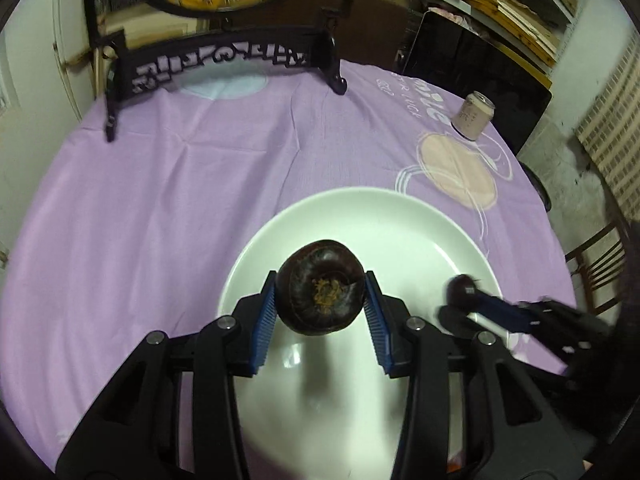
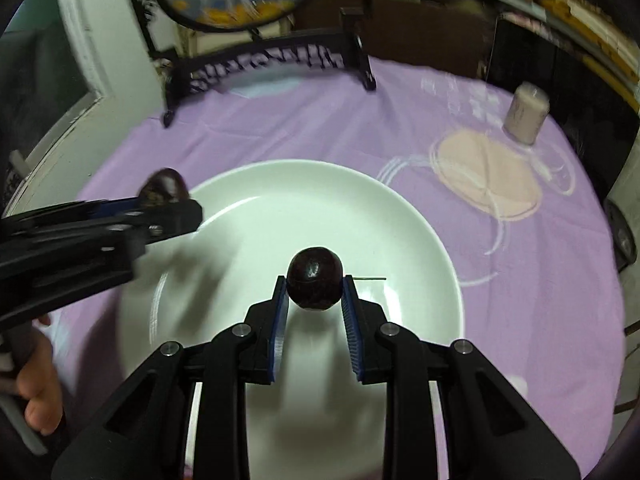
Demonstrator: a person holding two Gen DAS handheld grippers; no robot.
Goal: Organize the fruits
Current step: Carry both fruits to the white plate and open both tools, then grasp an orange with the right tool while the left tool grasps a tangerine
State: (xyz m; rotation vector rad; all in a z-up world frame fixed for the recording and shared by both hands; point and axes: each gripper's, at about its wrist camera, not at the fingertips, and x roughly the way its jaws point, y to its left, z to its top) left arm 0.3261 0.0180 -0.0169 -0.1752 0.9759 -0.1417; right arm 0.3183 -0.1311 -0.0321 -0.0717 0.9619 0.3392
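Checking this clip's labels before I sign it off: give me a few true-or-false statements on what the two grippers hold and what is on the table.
1. The left gripper holds a dark mangosteen between its jaws. True.
2. The right gripper is empty. False: it is shut on a smaller dark round fruit.
3. Fruit already lies on the white plate. False: the plate is bare; both fruits are held above it.
4. A pink drink can stands on the purple tablecloth. True.
5. The can stands on the plate. False: it stands apart, near the table's far right edge.
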